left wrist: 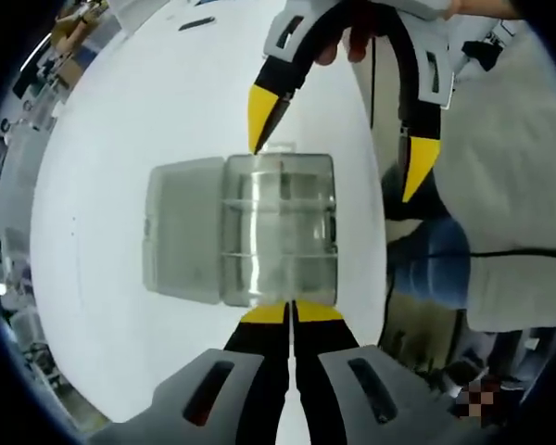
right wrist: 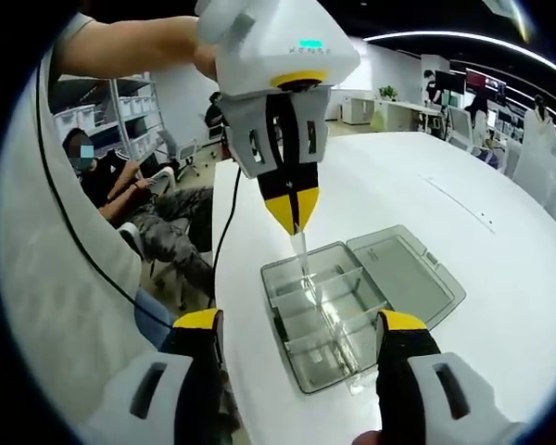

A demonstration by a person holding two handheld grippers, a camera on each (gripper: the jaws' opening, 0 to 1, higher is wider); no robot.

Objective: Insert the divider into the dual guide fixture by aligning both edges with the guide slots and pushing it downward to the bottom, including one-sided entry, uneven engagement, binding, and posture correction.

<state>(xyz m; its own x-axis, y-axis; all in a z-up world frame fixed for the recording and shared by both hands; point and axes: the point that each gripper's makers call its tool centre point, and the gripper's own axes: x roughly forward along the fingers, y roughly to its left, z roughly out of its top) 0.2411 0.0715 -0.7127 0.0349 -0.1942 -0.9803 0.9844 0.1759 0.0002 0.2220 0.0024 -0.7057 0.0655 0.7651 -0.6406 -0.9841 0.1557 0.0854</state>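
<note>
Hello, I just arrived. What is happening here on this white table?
A person works with two hand-held grippers over a clear plastic box with its lid open flat on the white table. The left hand-held gripper is shut on a thin transparent divider and holds it upright above the box, its lower edge reaching in among the compartments. The right hand-held gripper is open, one jaw on each side of the box.

- centre frame: left gripper (right wrist: 294,221), jaws closed on a clear divider (right wrist: 305,260), above an open clear box (right wrist: 352,306)
- bottom: right gripper (right wrist: 301,336), jaws spread
</note>
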